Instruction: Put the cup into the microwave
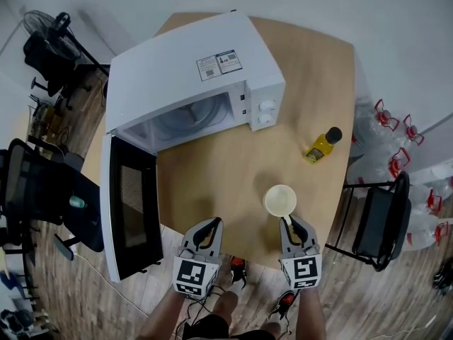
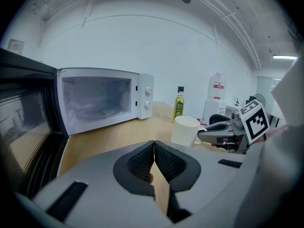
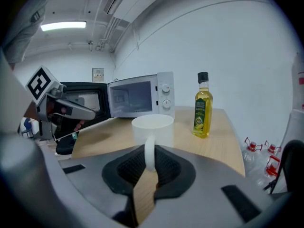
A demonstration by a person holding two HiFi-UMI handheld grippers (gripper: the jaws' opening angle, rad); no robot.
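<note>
Lower centre: right gripper [image 1: 286, 222] clamps the cup [image 1: 280, 200] by its handle for carrying; left gripper [image 1: 205, 227] sits closed, empty; microwave [image 1: 191, 76] gapes, upper left.

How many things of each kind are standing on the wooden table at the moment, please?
microwave: 1
cup: 1
oil bottle: 1
Total: 3
</note>
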